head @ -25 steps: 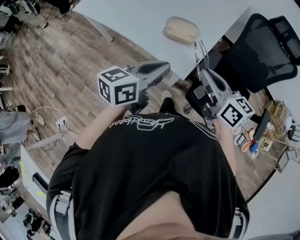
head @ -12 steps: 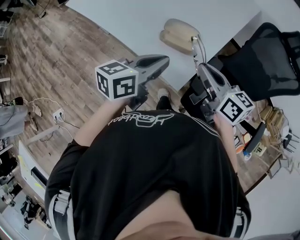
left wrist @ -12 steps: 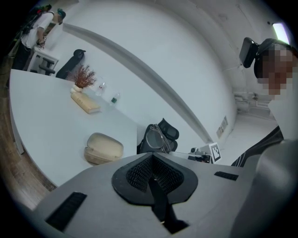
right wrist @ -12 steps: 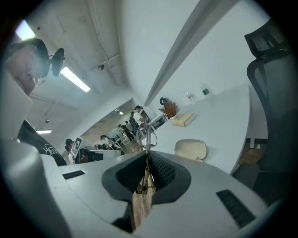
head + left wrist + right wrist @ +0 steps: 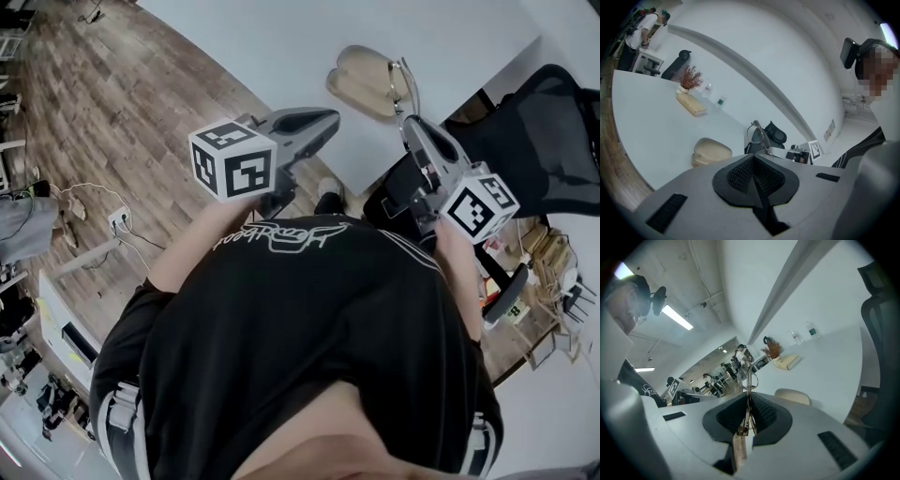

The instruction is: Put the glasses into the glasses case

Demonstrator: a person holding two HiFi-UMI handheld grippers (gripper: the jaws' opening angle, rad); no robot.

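Left gripper: I hold it level over the near edge of the white table. In the left gripper view its jaws are pressed together with nothing between them.

Glasses case: a beige shell lying flat on the table, ahead of both grippers and between them. From the left gripper view it sits just left of the jaw line. From the right gripper view it sits just right of the jaw line. I cannot tell whether its lid is up.

Glasses: thin metal frame, in the air and outside the case. In the head view the lenses overlap the right end of the case. I cannot confirm contact.

Right gripper: jaws clamped on the folded temples of the glasses, with the lenses standing up beyond the tips.

A black mesh chair stands to the right of the table.
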